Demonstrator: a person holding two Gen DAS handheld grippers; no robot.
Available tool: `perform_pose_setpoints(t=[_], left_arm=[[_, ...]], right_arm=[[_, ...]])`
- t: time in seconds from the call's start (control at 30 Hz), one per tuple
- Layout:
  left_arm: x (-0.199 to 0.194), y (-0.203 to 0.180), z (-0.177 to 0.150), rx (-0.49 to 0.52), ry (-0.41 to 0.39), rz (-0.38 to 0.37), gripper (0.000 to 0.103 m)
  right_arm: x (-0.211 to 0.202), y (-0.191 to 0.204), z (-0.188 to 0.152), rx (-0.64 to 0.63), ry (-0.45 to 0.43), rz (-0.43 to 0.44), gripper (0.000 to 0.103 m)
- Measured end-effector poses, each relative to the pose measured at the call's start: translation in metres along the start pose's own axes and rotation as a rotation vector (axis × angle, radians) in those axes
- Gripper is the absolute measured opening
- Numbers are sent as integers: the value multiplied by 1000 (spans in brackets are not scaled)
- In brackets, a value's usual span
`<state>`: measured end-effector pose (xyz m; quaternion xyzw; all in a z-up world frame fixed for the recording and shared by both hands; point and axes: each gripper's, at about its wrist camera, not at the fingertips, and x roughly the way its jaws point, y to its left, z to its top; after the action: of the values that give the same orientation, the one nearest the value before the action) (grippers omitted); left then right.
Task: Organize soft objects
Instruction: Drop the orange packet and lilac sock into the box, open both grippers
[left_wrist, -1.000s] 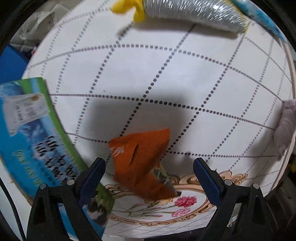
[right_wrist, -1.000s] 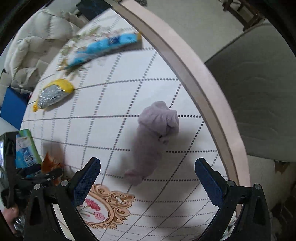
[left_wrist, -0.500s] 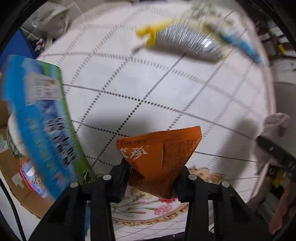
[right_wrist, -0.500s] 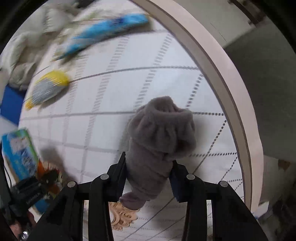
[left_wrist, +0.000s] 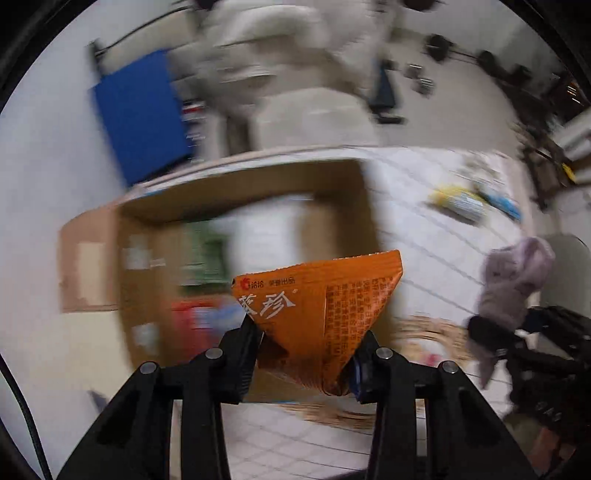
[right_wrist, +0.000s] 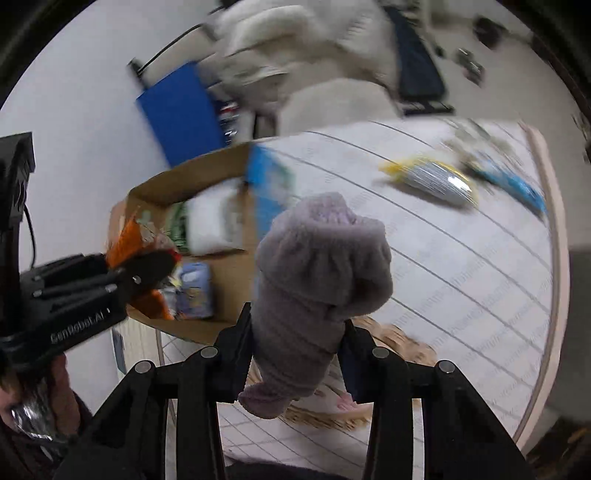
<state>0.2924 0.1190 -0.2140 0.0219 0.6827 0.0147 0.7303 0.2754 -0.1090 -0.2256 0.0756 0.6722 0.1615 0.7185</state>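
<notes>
Tongs: left (left_wrist: 306, 354) clamped on orange packet (left_wrist: 325, 306), right (right_wrist: 295, 347) on grey sock (right_wrist: 317, 280), both lifted nr cardboard box (left_wrist: 236, 184) w/ items inside. Left: silver pouch (right_wrist: 436, 181), blue pack (right_wrist: 517, 184) at tabletop (right_wrist: 480, 277) far edge.

Cardboard box (left_wrist: 362, 206) open-topped, already crowded with packets (right_wrist: 194, 291).
</notes>
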Motion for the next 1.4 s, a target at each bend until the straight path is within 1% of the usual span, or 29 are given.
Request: perform_pose_setpoints(t=[0.13, 0.17, 0.23, 0.33, 0.43, 0.63, 0.67, 0.73, 0.77, 0.8, 0.83, 0.87, 0.97, 1.03, 1.1, 1.17, 1.2, 1.27, 1.33, 1.37, 1.4], left_arm=[[29, 72, 9, -71, 50, 79, 37], [40, 89, 14, -89, 69, 91, 37], [61, 108, 24, -108, 99, 98, 37], [87, 125, 34, -108, 142, 109, 37], [110, 135, 41, -93, 182, 115, 37], [142, 138, 56, -67, 225, 115, 37], [148, 138, 58, -56, 243, 120, 38], [155, 140, 62, -59, 264, 93, 40], [157, 141, 63, -68, 265, 83, 41], [157, 143, 64, -74, 263, 86, 43], [155, 145, 65, -83, 257, 84, 43], [152, 147, 65, -100, 252, 67, 43], [143, 151, 66, -120, 238, 34, 44], [133, 150, 65, -121, 221, 16, 51], [120, 148, 62, -117, 185, 11, 75], [105, 146, 55, -114, 135, 10, 82], [98, 145, 50, -111, 114, 9, 89], [88, 144, 41, -113, 84, 5, 90], [78, 145, 28, -134, 52, -6, 93], [74, 145, 22, -143, 41, -16, 102], [69, 144, 15, -153, 29, -27, 103]], right_arm=[[43, 55, 31, -56, 54, -52, 43], [55, 65, 38, -67, 71, -66, 43], [79, 78, 51, -77, 94, -106, 43], [108, 94, 67, -86, 120, -149, 43], [131, 95, 77, -87, 142, -183, 43], [165, 96, 94, -88, 181, -250, 43], [169, 97, 95, -94, 184, -264, 43], [176, 96, 98, -103, 197, -285, 44], [179, 97, 100, -107, 208, -294, 48], [182, 98, 101, -113, 221, -305, 58], [183, 98, 102, -111, 220, -307, 66], [180, 98, 103, -110, 212, -307, 77], [174, 99, 104, -103, 193, -304, 79], [170, 99, 104, -95, 185, -293, 83], [163, 98, 103, -87, 170, -295, 88], [156, 98, 98, -83, 153, -287, 93], [151, 98, 96, -76, 145, -271, 97], [142, 100, 89, -63, 125, -251, 103], [131, 103, 80, -64, 96, -254, 103], [127, 105, 75, -66, 83, -258, 103], [122, 107, 70, -68, 72, -258, 103]])
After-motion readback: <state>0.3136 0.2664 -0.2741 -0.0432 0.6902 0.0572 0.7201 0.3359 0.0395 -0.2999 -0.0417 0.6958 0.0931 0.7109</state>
